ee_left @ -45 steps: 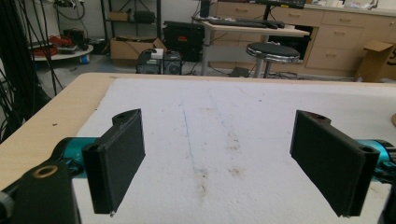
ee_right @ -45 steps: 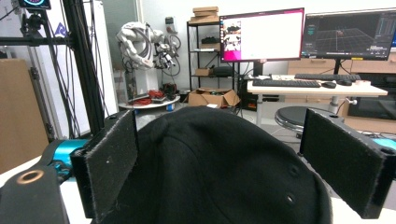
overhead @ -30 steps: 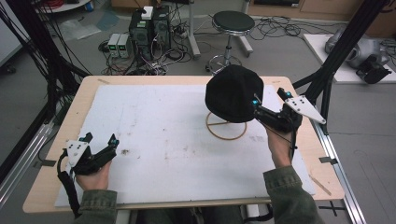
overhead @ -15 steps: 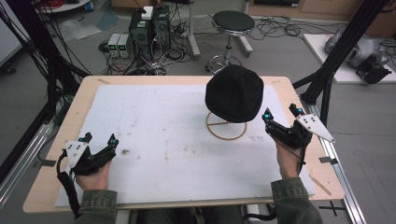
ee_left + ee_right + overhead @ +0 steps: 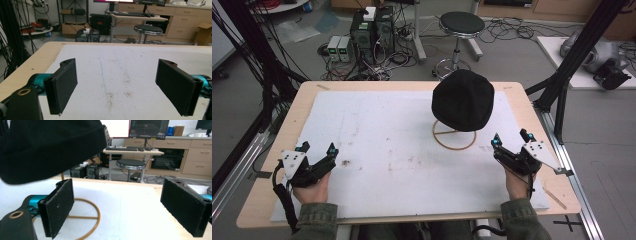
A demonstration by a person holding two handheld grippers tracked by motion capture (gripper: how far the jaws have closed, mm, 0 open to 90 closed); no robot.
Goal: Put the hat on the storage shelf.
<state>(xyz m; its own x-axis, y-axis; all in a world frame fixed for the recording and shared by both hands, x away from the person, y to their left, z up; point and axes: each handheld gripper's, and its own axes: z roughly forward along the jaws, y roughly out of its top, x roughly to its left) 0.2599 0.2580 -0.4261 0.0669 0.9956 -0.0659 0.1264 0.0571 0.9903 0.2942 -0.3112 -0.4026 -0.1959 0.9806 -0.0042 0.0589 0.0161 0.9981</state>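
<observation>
Here, left gripper and right gripper jaws wide apart, empty.

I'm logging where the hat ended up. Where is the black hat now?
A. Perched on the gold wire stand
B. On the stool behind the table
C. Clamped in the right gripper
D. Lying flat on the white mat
A: the black hat sits atop the gold wire stand, clear of the open right gripper.
</observation>
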